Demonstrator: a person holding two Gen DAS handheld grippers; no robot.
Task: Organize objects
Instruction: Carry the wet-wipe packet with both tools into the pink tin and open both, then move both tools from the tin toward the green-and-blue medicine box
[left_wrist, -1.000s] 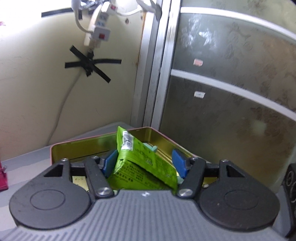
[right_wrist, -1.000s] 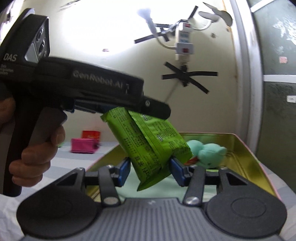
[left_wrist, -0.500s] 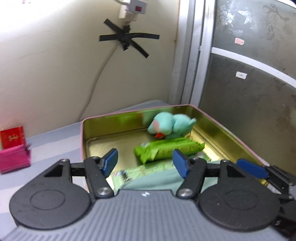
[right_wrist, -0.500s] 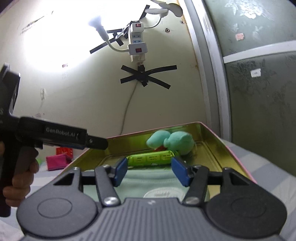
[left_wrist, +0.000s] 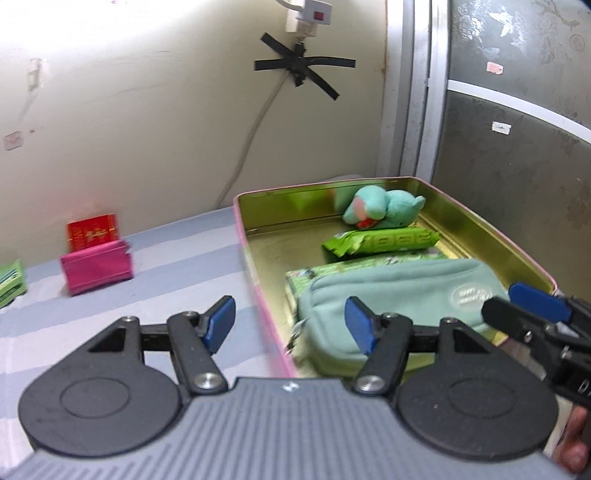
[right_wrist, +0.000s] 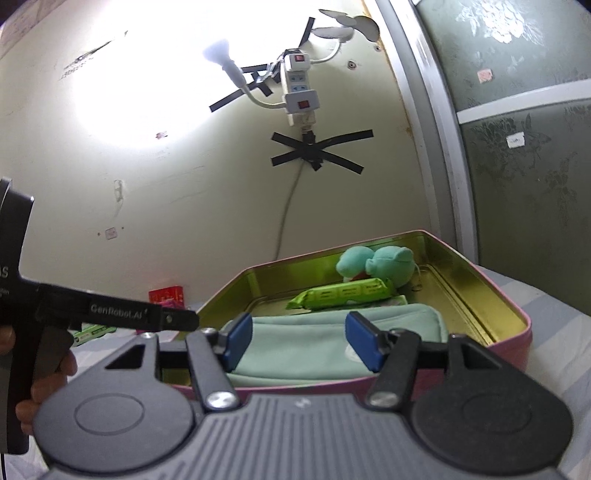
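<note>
At the far left of our left wrist view a pink pouch (left_wrist: 96, 270) stands on the striped cloth (left_wrist: 166, 266) with a red packet (left_wrist: 92, 230) just behind it, well apart from the tin. Our left gripper (left_wrist: 290, 325) hangs with its jaws spread wide and nothing between them, over the near left rim of the pink tin (left_wrist: 255, 258). The tin holds a teal pencil case (left_wrist: 399, 295), a green wipes pack (left_wrist: 384, 240) and a teal plush toy (left_wrist: 384, 210), and our right gripper (right_wrist: 299, 341) is likewise wide open and empty, at the tin's near edge.
</note>
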